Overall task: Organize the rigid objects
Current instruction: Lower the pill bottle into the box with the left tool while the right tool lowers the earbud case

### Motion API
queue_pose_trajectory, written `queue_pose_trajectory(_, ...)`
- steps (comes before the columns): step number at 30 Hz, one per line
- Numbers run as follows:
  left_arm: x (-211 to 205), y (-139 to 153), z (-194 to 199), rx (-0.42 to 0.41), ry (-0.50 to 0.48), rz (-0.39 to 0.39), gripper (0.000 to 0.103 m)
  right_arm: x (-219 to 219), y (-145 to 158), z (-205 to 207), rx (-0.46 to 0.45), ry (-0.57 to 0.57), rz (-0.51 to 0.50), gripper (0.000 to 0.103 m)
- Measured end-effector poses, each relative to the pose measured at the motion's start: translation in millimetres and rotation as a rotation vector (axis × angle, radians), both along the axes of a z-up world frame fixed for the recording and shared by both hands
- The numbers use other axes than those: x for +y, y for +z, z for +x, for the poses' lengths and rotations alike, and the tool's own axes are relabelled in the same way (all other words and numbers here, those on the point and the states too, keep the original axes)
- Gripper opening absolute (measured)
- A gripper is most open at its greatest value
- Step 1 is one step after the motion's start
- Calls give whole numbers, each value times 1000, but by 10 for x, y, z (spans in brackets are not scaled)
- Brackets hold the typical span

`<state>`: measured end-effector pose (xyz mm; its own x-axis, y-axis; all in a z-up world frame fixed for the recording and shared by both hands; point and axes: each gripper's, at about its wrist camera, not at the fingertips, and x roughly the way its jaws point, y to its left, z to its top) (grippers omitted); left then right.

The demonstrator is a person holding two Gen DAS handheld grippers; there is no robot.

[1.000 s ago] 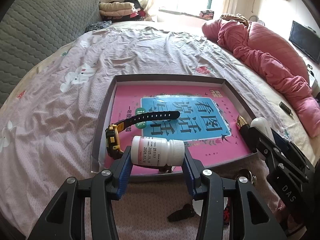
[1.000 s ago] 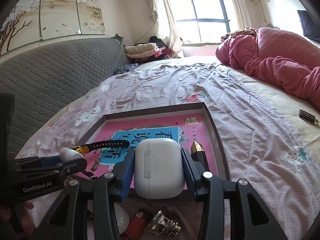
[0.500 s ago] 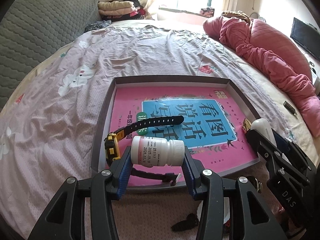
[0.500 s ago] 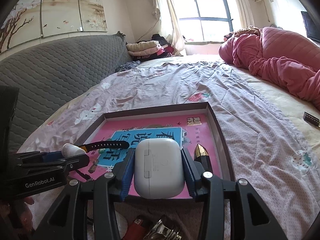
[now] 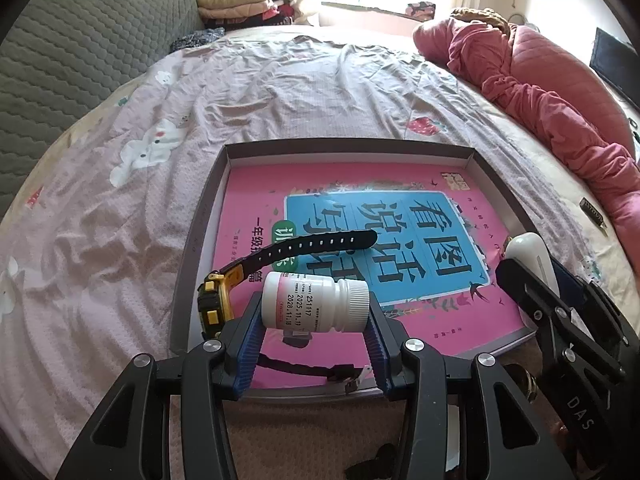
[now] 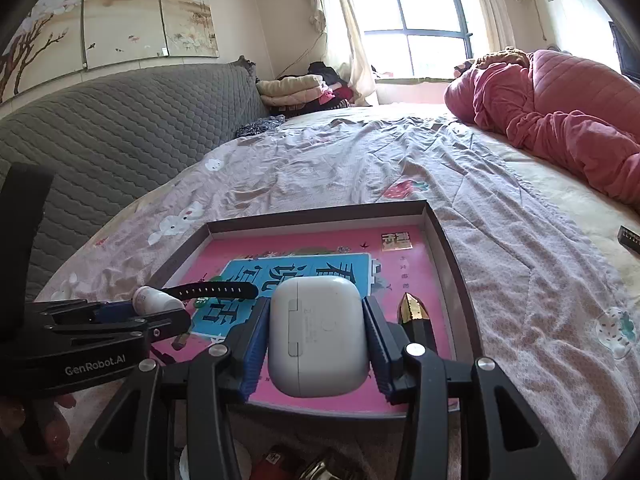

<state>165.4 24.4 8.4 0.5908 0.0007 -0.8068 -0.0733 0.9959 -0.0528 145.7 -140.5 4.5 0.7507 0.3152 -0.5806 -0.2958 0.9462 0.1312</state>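
My left gripper [image 5: 316, 320] is shut on a white pill bottle [image 5: 314, 301], held on its side above the near left part of a shallow grey tray [image 5: 200, 220]. A pink and blue book [image 5: 360, 216] lines the tray. A yellow and black watch [image 5: 248, 276] lies in it beside the bottle. My right gripper [image 6: 316, 344] is shut on a white earbuds case [image 6: 318, 336], held above the tray's near edge [image 6: 448, 240]. A black and gold lipstick [image 6: 414, 318] lies in the tray just right of the case.
The tray sits on a pink bedsheet [image 5: 100, 200]. A pink quilt [image 5: 560, 92] is heaped at the right, a grey headboard [image 6: 100, 128] at the left. Small loose items [image 6: 280, 464] lie on the sheet below the grippers. A small dark object [image 6: 630, 238] lies far right.
Both grippers have moved forward over the tray with their objects still held. The tray now looks nearer and larger in both views.
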Motion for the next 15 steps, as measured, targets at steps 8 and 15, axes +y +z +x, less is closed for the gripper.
queue_pose_trajectory(8,-39,-54,72,18,-13,19,48,-4,-62,66,23,-6,2,45)
queue_pose_trajectory(15,-50,-96,137,32,-13,24,48,-3,-102,102,34,1,-4,45)
